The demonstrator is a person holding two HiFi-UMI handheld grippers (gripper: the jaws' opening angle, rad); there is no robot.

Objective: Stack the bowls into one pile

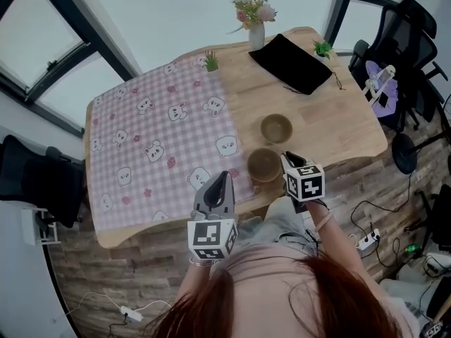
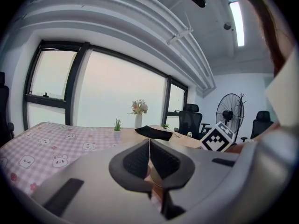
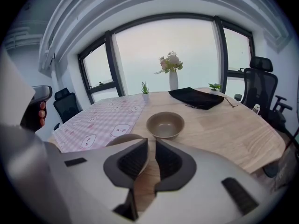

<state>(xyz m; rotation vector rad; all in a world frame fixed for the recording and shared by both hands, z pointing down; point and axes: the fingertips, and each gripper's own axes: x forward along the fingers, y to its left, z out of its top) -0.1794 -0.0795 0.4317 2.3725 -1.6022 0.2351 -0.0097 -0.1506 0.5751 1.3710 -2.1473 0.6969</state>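
Observation:
Two brown bowls stand apart on the bare wood of the table. The far bowl (image 1: 276,127) (image 3: 165,124) is upright and empty. The near bowl (image 1: 265,164) sits by the edge of the pink checked cloth (image 1: 155,143); in the right gripper view only the near bowl's rim (image 3: 122,138) shows behind the jaws. My right gripper (image 1: 287,158) (image 3: 152,146) hovers just right of the near bowl, shut and empty. My left gripper (image 1: 223,177) (image 2: 149,146) hangs over the table's front edge, left of that bowl, shut on nothing.
At the far end of the table stand a vase of flowers (image 1: 255,27), a black pouch (image 1: 291,62) and two small green plants (image 1: 211,60) (image 1: 323,48). Office chairs (image 1: 412,41) crowd the right side. Cables lie on the floor (image 1: 366,241).

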